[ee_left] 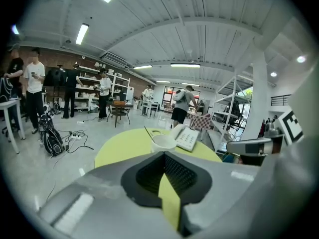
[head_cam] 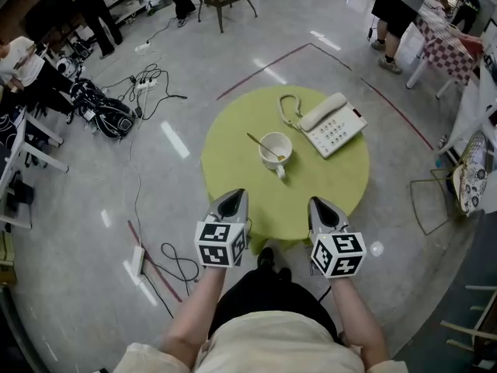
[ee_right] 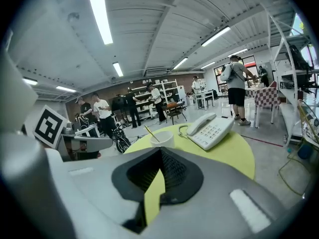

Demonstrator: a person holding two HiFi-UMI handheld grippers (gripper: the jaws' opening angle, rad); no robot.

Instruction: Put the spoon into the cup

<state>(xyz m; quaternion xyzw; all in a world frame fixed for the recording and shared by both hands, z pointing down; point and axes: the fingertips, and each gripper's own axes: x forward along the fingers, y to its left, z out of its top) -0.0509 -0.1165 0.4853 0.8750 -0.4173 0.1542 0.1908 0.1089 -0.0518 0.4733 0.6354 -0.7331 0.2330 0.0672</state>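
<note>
A white cup [head_cam: 275,151] stands near the middle of the round yellow-green table [head_cam: 233,158], its handle toward me. A gold spoon [head_cam: 262,145] rests in the cup, its handle sticking out over the rim to the upper left. The cup [ee_left: 163,142] and spoon [ee_left: 148,132] show ahead in the left gripper view, and the cup [ee_right: 162,139] with the spoon [ee_right: 152,134] in the right gripper view. My left gripper [head_cam: 231,201] and right gripper [head_cam: 325,207] hover at the table's near edge, both shut and empty, well short of the cup.
A white desk telephone [head_cam: 332,124] with a coiled cord [head_cam: 288,107] lies at the table's far right. Cables [head_cam: 147,84] and bags [head_cam: 105,113] litter the floor at left. People stand at the room's edges, and a checked-cloth table [head_cam: 446,43] is at upper right.
</note>
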